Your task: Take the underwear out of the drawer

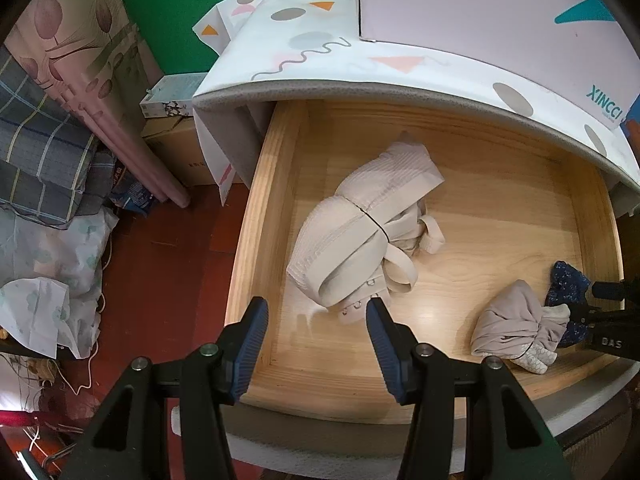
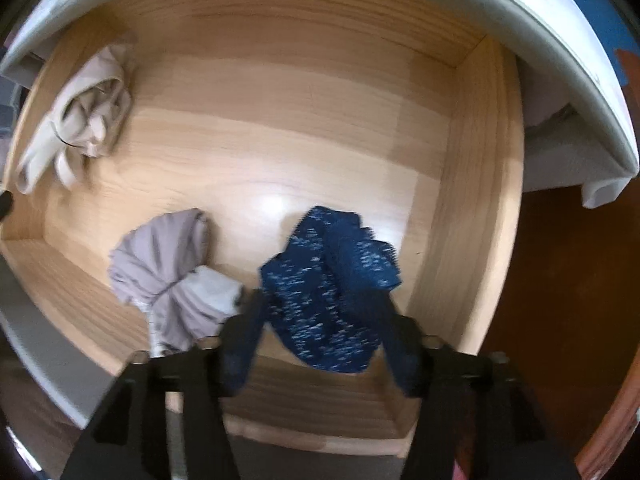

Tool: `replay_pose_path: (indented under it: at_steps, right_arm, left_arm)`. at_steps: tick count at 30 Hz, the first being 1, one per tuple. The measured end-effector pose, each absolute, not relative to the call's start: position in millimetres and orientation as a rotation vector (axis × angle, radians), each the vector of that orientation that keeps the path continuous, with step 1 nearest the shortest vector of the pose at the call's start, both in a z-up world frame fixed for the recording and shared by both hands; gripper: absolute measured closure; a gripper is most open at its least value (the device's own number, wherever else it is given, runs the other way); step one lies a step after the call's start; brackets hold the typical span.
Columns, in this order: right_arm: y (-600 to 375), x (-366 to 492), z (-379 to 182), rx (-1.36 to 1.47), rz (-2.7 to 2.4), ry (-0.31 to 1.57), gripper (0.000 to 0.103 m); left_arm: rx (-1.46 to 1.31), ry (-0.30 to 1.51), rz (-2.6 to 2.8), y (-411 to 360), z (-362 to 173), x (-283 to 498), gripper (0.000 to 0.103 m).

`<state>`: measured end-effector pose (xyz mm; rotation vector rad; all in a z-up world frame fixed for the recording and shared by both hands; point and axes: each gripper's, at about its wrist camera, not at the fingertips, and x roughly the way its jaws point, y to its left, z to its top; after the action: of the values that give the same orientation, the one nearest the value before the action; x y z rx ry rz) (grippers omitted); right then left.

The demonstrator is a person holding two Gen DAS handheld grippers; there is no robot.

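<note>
The wooden drawer [image 1: 256, 220] stands pulled out, and I look down into it. A beige bra [image 1: 360, 236] lies bunched at its left-middle. My left gripper [image 1: 317, 308] hovers open just in front of the bra's hook end, with nothing between its fingers. A grey pair of underwear [image 1: 516, 320] lies crumpled near the front right. A blue speckled pair [image 2: 328, 280] lies beside the grey pair [image 2: 168, 264]. My right gripper [image 2: 320, 308] is open, its fingers standing on either side of the blue pair. The view is blurred. In the left wrist view the right gripper [image 1: 588, 312] enters from the right edge.
A tabletop with a patterned cover [image 1: 320, 60] overhangs the drawer's back, with a white box [image 1: 480, 8] on it. Cardboard boxes [image 1: 176, 144], folded bedding [image 1: 40, 140] and loose cords lie on the red floor [image 1: 168, 260] to the left. The drawer's right wall [image 2: 480, 200] is close to the blue pair.
</note>
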<state>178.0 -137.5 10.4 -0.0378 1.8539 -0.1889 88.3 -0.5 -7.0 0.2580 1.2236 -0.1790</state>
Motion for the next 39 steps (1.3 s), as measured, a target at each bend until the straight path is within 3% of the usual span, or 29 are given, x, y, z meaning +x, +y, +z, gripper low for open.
replay_pose_path:
  at_steps: [9, 16, 18, 20, 23, 39]
  right_arm:
    - [-138.0, 187.5, -16.9, -0.043, -0.168, 1.920, 0.047]
    - [-128.5, 191.1, -33.0, -0.076, -0.138, 1.965, 0.040]
    - [-131.5, 191.6, -33.5, -0.045, -0.127, 1.967, 0.045]
    - [-132.6, 195.9, -34.1, -0.041, -0.126, 1.959, 0.061]
    - [-133.7, 195.3, -30.0, -0.054, -0.120, 1.951, 0.070]
    - [-140.3, 223.0, 50.8, -0.036, -0.134, 1.809, 0.074]
  left_arm:
    - [0.225, 1.235, -0.180, 2.8, -9.4, 90.2, 0.051]
    - [0.211, 1.243, -0.185, 4.7, -9.4, 90.5, 0.051]
    - [0.207, 1.246, -0.183, 6.0, -9.9, 90.6, 0.051]
    - [0.200, 1.247, -0.183, 6.6, -9.7, 90.6, 0.051]
    - [0.194, 1.254, -0.179, 7.3, -10.3, 91.2, 0.051]
    - [0.178, 1.261, -0.180, 10.0, -11.2, 93.1, 0.051]
